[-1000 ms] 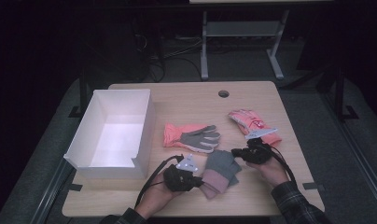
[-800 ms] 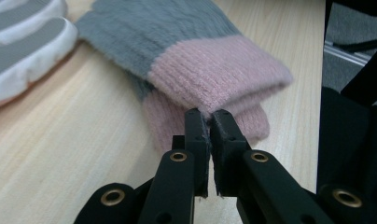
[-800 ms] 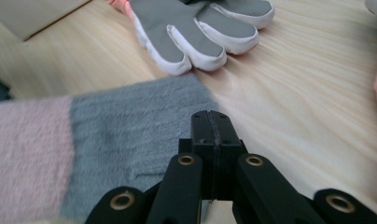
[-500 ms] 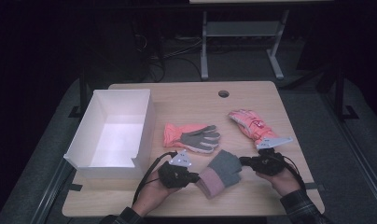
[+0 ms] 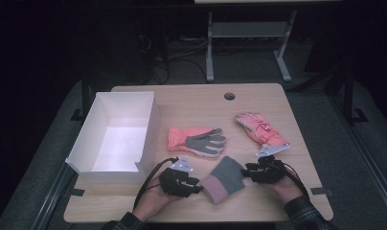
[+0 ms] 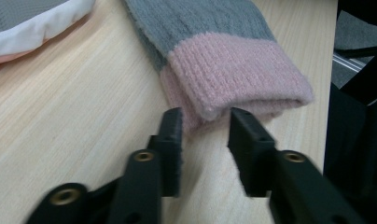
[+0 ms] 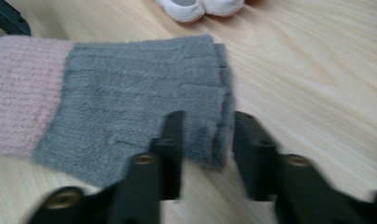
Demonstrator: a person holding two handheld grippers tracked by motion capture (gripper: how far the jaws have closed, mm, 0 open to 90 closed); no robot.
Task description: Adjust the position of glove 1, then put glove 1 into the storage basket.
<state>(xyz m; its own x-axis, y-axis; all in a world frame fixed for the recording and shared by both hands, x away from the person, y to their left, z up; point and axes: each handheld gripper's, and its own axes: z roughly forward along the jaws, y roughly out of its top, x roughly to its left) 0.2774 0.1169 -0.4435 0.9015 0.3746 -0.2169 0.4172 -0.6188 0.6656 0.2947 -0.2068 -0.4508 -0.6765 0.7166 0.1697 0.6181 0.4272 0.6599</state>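
Along the table's (image 5: 201, 103) left edge stands a white box (image 5: 116, 135), open on top. Toward the right edge lies a pink glove (image 5: 261, 128) with a small mark that cannot be read; at mid-table lies a pink-and-grey glove (image 5: 196, 140). Near the front edge lies the knitted grey glove (image 5: 223, 178) with a pink cuff, flat between both grippers. The left gripper (image 5: 197, 185) sits at the cuff, the right gripper (image 5: 244, 171) at the finger end. The left gripper view alone shows the cuff's doubled layers, the jaws just parted astride its corner, pads clear. The right gripper view shows stacked grey finger edges between jaws likewise just parted.
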